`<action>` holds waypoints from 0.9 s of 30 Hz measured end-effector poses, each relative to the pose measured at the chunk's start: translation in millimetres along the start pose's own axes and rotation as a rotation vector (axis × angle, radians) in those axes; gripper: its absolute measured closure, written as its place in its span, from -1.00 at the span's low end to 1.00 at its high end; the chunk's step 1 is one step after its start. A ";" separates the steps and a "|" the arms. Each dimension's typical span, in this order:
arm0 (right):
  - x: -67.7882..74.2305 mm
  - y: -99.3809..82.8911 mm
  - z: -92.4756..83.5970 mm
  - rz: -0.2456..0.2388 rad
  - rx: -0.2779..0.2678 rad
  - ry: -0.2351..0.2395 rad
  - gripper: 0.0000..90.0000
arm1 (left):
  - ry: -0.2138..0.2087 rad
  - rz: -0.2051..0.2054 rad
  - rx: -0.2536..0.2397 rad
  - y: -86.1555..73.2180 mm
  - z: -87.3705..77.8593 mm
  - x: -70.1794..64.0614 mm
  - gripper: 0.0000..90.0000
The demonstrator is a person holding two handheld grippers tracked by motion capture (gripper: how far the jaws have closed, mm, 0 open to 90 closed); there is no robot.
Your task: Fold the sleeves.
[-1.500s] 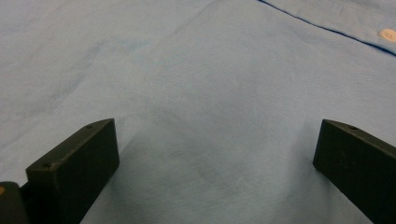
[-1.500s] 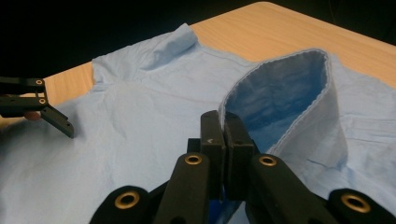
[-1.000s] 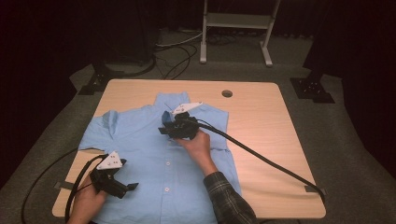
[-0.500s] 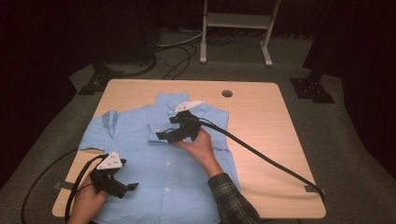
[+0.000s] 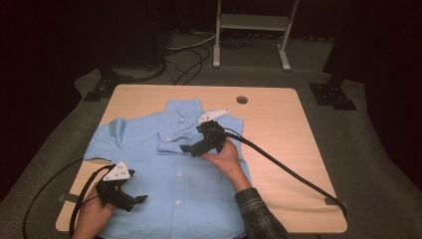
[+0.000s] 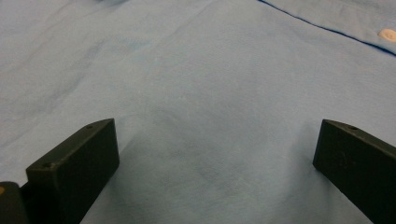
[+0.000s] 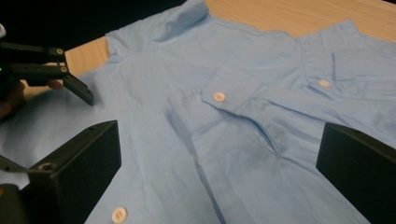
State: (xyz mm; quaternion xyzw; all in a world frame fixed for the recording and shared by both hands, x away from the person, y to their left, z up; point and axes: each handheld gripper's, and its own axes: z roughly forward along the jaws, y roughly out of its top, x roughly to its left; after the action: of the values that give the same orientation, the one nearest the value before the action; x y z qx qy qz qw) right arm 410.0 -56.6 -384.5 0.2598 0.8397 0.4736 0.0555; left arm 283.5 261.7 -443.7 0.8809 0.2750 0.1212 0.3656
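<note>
Light blue shirt (image 5: 169,164) is spread flat, front up, over the wooden table (image 5: 278,124), one cuffed sleeve (image 7: 243,105) folded across the chest. It is judged light, soft and limp; best taken by a hem, cuff or seam edge. Right gripper (image 5: 190,149) is held just above the folded sleeve; its jaws have just been opening, nothing between them. Left gripper (image 5: 135,200) is spread wide over the lower front, nothing pinched.
</note>
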 end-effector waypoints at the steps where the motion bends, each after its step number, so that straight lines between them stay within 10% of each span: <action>1: -0.6 -1.9 -2.2 -0.004 0.012 -0.011 -1.00 | 0.000 0.000 0.000 0.0 0.0 0.1 -1.00; 6: 7.1 -11.8 -6.8 -0.097 0.138 -0.125 -1.00 | 0.000 0.001 0.001 0.1 -0.1 0.1 -1.00; 27: -22.4 -76.7 -64.1 0.007 0.179 -0.137 -1.00 | -0.001 0.000 0.001 0.0 -0.1 0.0 -1.00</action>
State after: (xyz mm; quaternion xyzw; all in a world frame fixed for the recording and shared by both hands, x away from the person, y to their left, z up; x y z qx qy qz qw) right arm 378.0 -148.6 -416.2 0.2984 0.8720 0.3781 0.0875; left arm 283.5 261.8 -443.7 0.8811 0.2749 0.1208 0.3654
